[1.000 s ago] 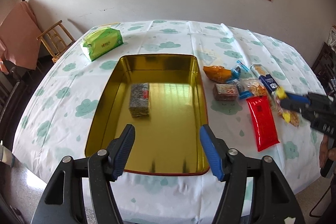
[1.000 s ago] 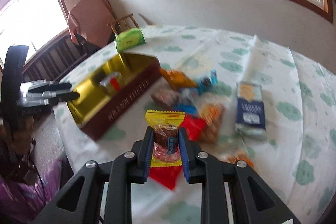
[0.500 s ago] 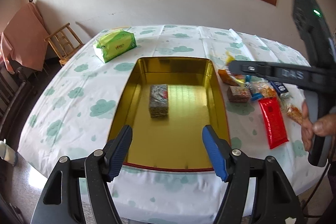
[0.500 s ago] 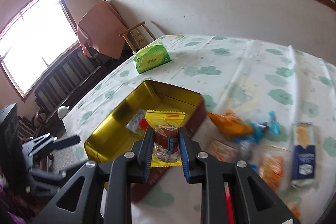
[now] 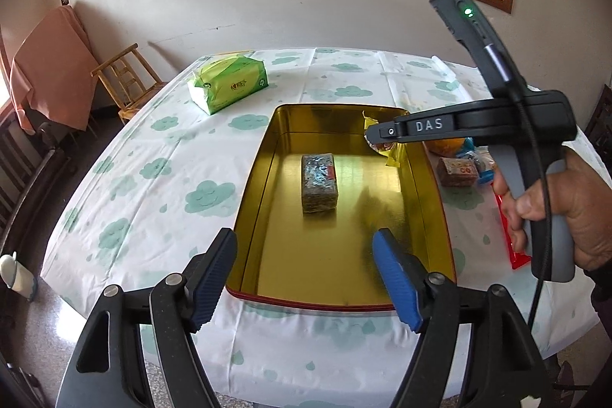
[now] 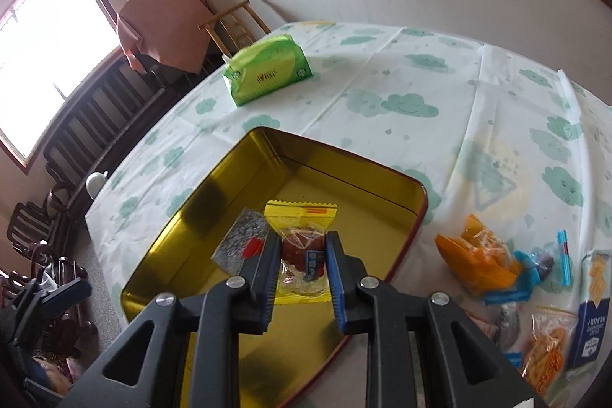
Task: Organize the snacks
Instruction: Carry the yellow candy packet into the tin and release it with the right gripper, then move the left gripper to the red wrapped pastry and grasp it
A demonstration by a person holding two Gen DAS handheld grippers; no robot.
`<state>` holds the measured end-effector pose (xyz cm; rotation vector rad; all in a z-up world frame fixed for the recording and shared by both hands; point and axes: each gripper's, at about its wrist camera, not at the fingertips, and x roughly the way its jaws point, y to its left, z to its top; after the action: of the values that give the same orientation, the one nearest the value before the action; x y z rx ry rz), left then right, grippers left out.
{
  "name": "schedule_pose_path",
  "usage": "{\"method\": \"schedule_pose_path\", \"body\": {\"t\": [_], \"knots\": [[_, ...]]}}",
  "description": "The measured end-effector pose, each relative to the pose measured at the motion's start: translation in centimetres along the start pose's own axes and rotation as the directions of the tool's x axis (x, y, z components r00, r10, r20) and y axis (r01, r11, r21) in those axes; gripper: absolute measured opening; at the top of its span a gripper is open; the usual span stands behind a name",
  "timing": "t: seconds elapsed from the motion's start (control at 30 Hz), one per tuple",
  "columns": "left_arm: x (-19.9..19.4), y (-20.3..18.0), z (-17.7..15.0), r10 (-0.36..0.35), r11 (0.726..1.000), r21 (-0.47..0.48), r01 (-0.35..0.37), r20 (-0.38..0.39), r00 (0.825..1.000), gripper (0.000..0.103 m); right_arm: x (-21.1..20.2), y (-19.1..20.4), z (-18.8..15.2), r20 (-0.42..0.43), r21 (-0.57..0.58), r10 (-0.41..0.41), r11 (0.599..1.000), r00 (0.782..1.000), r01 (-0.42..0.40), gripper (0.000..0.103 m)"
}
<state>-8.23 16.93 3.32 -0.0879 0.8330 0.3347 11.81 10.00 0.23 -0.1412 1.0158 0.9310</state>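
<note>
Right gripper [image 6: 300, 264] now over the gold tin [image 6: 367, 174], fingers clamping yellow snack packet [image 6: 302, 217], left gripper [image 5: 306, 278] empty, fingers opening wider

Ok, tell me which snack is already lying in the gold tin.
The grey speckled block with a red label, flat on the tin floor. The yellow packet hangs above it in the right tongs; the other snacks lie on the tablecloth.
</note>
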Motion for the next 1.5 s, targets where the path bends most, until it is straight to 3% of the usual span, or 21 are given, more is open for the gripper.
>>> {"method": "schedule_pose_path", "body": {"t": [0.47,0.97,1.2,1.27,1.3,1.37,1.5], "knots": [[0.5,0.9,-0.2,-0.007,1.0,-0.009,0.007,-0.012,1.0,0.073,3.1,0.5,0.4,-0.072,-0.018,-0.069,0.998,0.995,0.068,0.024],[0.6,0.7,-0.4,-0.004,1.0,-0.002,0.004,-0.018,1.0,0.074,3.8,0.2,0.7,-0.056,0.039,-0.051,0.998,0.997,0.054,0.026],[0.3,0.2,-0.4,-0.005,1.0,0.006,0.005,-0.021,1.0,0.074,-0.6,-0.8,0.0,0.088,0.111,0.005,0.994,0.996,-0.015,0.029],[-0.2,0.0,-0.4,-0.004,1.0,0.011,0.004,-0.005,1.0,0.075,-2.6,-1.2,-1.1,0.121,0.129,-0.002,0.992,0.993,-0.014,0.035],[-0.3,-0.1,-0.4,-0.004,1.0,0.014,0.004,0.0,1.0,0.076,-3.8,-1.5,-1.9,0.131,0.141,-0.029,0.99,0.991,0.011,0.046],[-0.4,-0.2,-0.1,-0.012,1.0,0.016,0.012,0.003,1.0,0.076,-6.1,-2.1,-4.1,0.152,0.159,-0.07,0.986,0.986,0.045,0.057],[-0.8,-1.7,0.7,-0.069,0.997,0.025,0.069,0.001,0.998,0.076,-12.3,-4.5,-10.6,0.189,0.182,-0.219,0.966,0.957,0.185,0.063]]}}
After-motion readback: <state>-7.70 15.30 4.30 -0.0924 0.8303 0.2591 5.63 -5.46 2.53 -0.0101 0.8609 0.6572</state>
